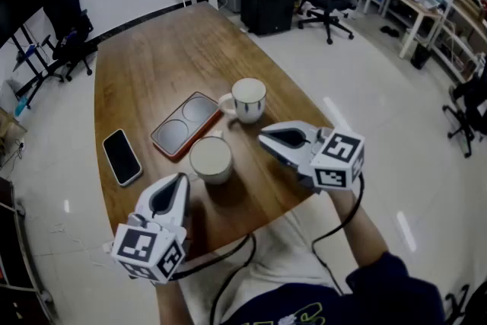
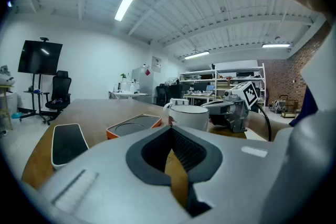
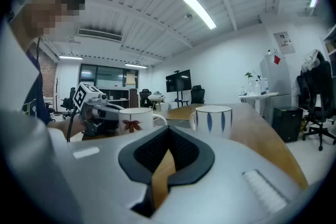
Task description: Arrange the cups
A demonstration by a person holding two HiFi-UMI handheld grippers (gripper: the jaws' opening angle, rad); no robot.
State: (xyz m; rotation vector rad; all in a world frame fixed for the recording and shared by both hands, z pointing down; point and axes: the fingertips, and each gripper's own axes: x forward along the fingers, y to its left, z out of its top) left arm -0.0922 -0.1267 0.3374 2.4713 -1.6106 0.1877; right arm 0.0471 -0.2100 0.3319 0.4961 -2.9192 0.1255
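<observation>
left gripper (image 1: pixel 179 180): jaws together, empty
right gripper (image 1: pixel 265 136): jaws together, empty
near cup (image 1: pixel 211 159): upright on table (image 1: pixel 152 65), between the two grippers, just ahead-right of the left tips, not touched
far cup (image 1: pixel 248 98): upright, just past the right tips, handle toward tray (image 1: pixel 171 132)
tray: beside both cups, both recesses bare
key relation: left gripper nearer near cup, right nearer far cup
next move (guess): jaws must part before any grasp
phone (image 1: pixel 122 156): left of tray
</observation>
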